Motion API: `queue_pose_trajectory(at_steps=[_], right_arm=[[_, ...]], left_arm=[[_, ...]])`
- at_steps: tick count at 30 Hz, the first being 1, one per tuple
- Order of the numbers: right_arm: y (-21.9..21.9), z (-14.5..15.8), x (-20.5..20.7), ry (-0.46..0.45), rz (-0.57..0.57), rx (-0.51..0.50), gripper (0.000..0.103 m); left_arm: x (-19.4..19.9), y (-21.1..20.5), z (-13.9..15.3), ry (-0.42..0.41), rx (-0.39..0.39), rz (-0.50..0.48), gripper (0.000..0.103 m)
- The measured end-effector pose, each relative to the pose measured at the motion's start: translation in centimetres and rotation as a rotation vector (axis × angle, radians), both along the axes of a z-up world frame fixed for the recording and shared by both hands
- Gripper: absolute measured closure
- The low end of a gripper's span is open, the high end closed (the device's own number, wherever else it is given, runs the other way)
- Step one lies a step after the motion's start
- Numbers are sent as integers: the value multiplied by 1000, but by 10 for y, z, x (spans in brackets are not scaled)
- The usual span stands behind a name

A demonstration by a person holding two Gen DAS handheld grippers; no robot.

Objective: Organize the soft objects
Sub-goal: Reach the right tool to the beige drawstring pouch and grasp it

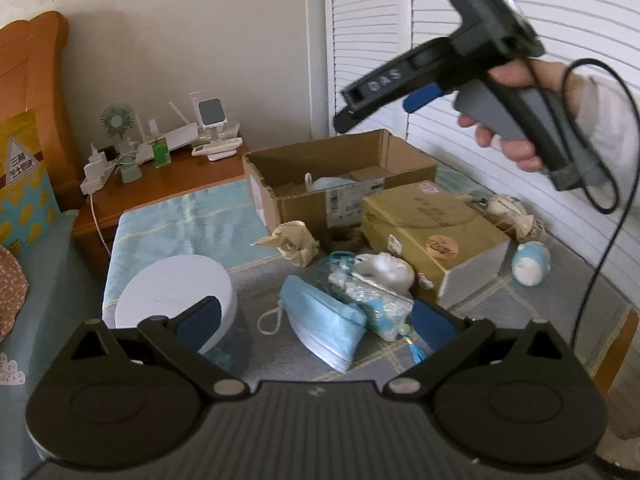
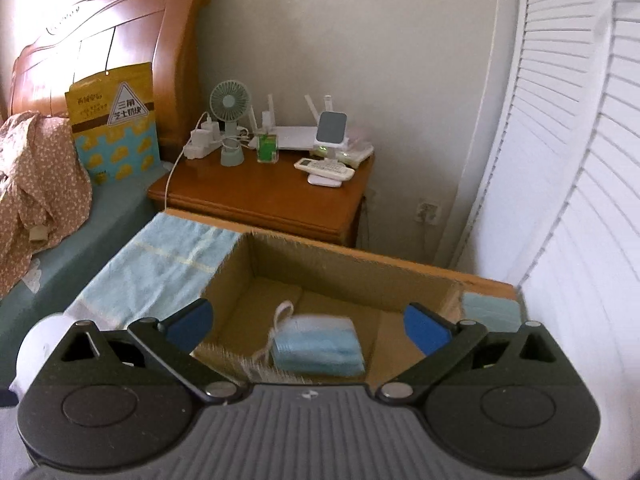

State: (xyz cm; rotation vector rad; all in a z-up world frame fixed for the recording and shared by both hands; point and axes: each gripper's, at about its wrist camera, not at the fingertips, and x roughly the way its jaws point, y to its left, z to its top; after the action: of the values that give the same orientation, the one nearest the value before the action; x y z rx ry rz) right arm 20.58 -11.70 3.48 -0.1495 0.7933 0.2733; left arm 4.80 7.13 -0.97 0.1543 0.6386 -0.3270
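Observation:
In the left wrist view my left gripper (image 1: pixel 316 322) is open low over a table covered by a cloth. A stack of blue face masks (image 1: pixel 322 330) lies between and just beyond its pads, untouched. Around it lie a white plush (image 1: pixel 390 270), a blue patterned packet (image 1: pixel 378 306) and a cream crumpled piece (image 1: pixel 296 240). A hand holds my right gripper (image 1: pixel 344 110) above the open cardboard box (image 1: pixel 304 208). In the right wrist view that gripper (image 2: pixel 308 326) stands open over the box (image 2: pixel 340 268). Another blue mask stack (image 2: pixel 320 346) lies on the box floor, clear of the pads.
A gold carton (image 1: pixel 432 232) sits right of the box, with a blue egg-shaped plush (image 1: pixel 532 262) and a beige plush (image 1: pixel 508 212) beyond it. A white round lid (image 1: pixel 176 300) lies at the left. A bedside table (image 2: pixel 272 196) with a fan and router stands behind; louvred doors (image 2: pixel 580 200) close the right.

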Motion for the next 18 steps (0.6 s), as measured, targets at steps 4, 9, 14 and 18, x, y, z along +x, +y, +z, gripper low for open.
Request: queue_pose_trajectory(at_steps=[4, 9, 14, 18], right_arm=[[-15, 3, -26, -7, -31, -26, 0], [-39, 6, -58, -25, -100, -36, 0], [-66, 4, -79, -18, -198, -18, 0], [-86, -6, -87, 28, -274, -5, 0]], left_arm=[[-5, -5, 2, -2, -5, -12, 2], [-9, -14, 3, -3, 1, -30, 2], [-12, -19, 3, 0, -3, -44, 2], [-12, -22, 1, 10, 0, -45, 2]])
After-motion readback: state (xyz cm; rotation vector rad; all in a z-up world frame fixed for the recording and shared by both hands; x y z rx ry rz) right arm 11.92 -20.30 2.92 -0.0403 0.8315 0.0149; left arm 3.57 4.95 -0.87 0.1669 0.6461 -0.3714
